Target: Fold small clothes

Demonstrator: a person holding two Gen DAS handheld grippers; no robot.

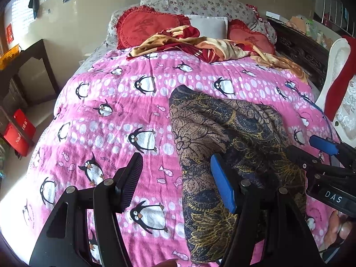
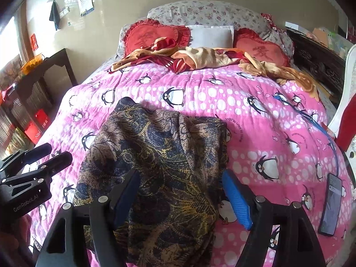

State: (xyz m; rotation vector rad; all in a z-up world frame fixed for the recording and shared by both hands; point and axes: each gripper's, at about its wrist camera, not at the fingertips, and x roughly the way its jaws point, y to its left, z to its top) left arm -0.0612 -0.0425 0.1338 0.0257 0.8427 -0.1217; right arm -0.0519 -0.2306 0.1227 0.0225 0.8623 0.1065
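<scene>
A dark blue, brown and gold patterned garment (image 1: 224,146) lies folded in a long strip on the pink penguin bedspread (image 1: 115,111). It also shows in the right wrist view (image 2: 160,160). My left gripper (image 1: 178,182) is open, hovering over the garment's left edge and the bedspread. My right gripper (image 2: 180,198) is open above the garment's near end, its fingers straddling the cloth. The right gripper also shows at the right of the left wrist view (image 1: 311,151). The left gripper shows at the left of the right wrist view (image 2: 44,155).
A red and tan blanket (image 2: 195,60) and red heart cushions (image 2: 151,35) lie at the bed's head. A phone (image 2: 331,202) lies on the bedspread at the right with a blue cable (image 2: 311,120). A dark table (image 1: 33,66) and red boxes (image 1: 20,131) stand left.
</scene>
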